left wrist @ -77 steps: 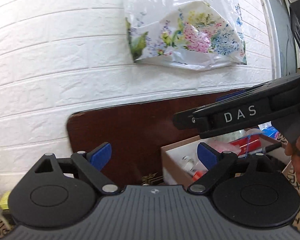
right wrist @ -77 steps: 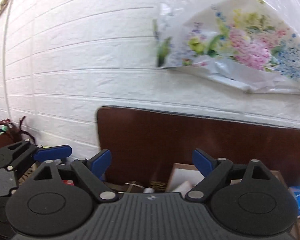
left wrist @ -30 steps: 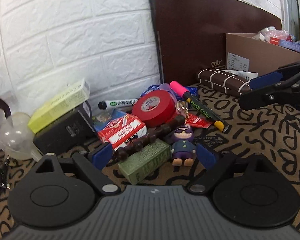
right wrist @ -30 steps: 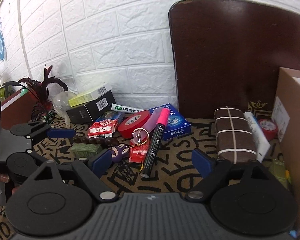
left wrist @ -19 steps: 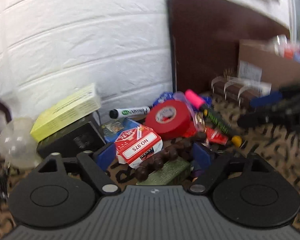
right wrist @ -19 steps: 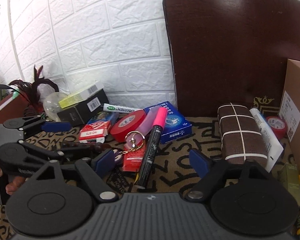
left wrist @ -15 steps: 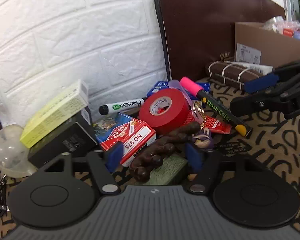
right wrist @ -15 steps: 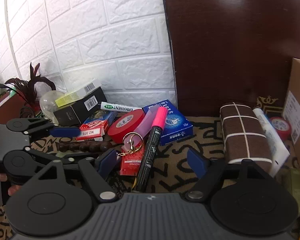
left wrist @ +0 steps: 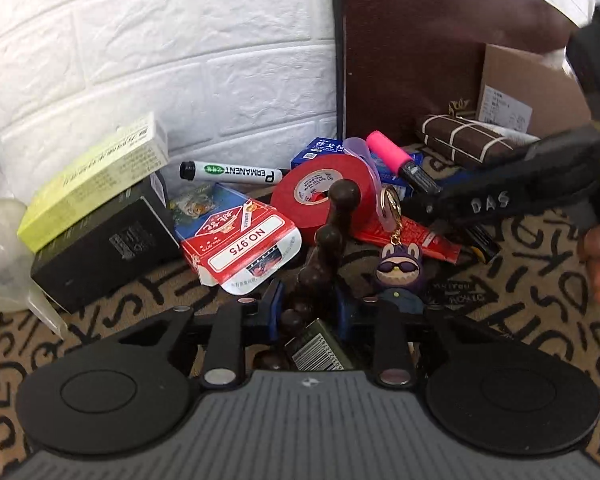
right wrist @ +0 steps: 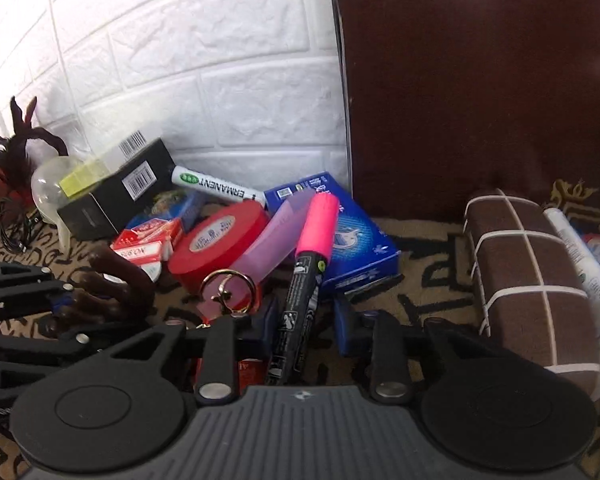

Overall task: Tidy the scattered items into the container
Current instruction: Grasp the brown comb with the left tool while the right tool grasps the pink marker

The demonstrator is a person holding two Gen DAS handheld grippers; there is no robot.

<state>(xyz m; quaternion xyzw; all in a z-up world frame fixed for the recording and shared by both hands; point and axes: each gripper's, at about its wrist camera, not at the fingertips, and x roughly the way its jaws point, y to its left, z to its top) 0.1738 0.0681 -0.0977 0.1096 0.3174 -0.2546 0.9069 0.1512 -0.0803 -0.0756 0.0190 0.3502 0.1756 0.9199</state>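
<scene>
White brick wall behind a cluttered patterned counter [left wrist: 540, 280].
Your left hand-held gripper [left wrist: 306, 312] clamps the dark brown beaded string [left wrist: 328, 240]; your right hand-held gripper [right wrist: 306, 322] closes around the pink-capped black marker [right wrist: 306, 280].

Red tape roll [left wrist: 320, 192] — pink-capped marker [right wrist: 306, 276], white-gridded brown pouch [right wrist: 528, 276]

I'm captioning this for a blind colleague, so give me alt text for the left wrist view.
The left tool is closed around a dark brown string of beads on a patterned mat. Behind lie a red tape roll, a playing-card box and a permanent marker.
</scene>
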